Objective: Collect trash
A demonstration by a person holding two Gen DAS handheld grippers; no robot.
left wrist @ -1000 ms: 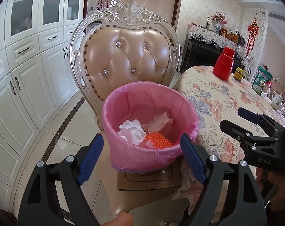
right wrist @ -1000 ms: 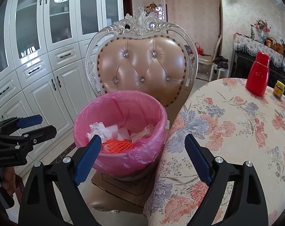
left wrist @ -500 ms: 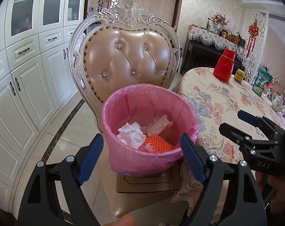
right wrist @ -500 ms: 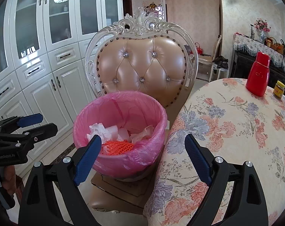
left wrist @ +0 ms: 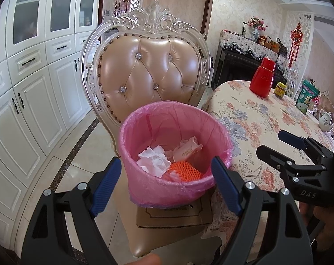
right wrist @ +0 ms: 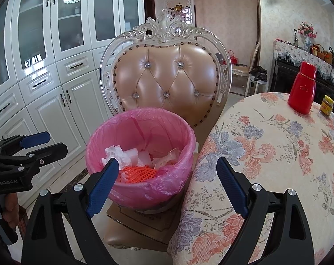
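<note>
A bin with a pink liner (left wrist: 175,105) stands on a flat cardboard box (left wrist: 173,217) on a chair seat. Inside lie a crumpled white tissue (left wrist: 154,160), an orange foam net (left wrist: 184,171) and a pale pink wrapper (left wrist: 188,148). My left gripper (left wrist: 164,184) is open just in front of the bin's near wall, one blue pad on each side, holding nothing. My right gripper (right wrist: 167,185) is open too and empty, over the gap between the bin (right wrist: 145,110) and the table. Each gripper shows in the other's view: right gripper (left wrist: 275,144), left gripper (right wrist: 54,143).
The padded chair back (left wrist: 149,66) rises behind the bin. To the right, a round table with a floral cloth (left wrist: 255,121) carries a red flask (left wrist: 263,78), a small jar (left wrist: 280,89), a green packet (left wrist: 307,98) and a white teapot (left wrist: 325,121). White cabinets (left wrist: 34,88) line the left wall.
</note>
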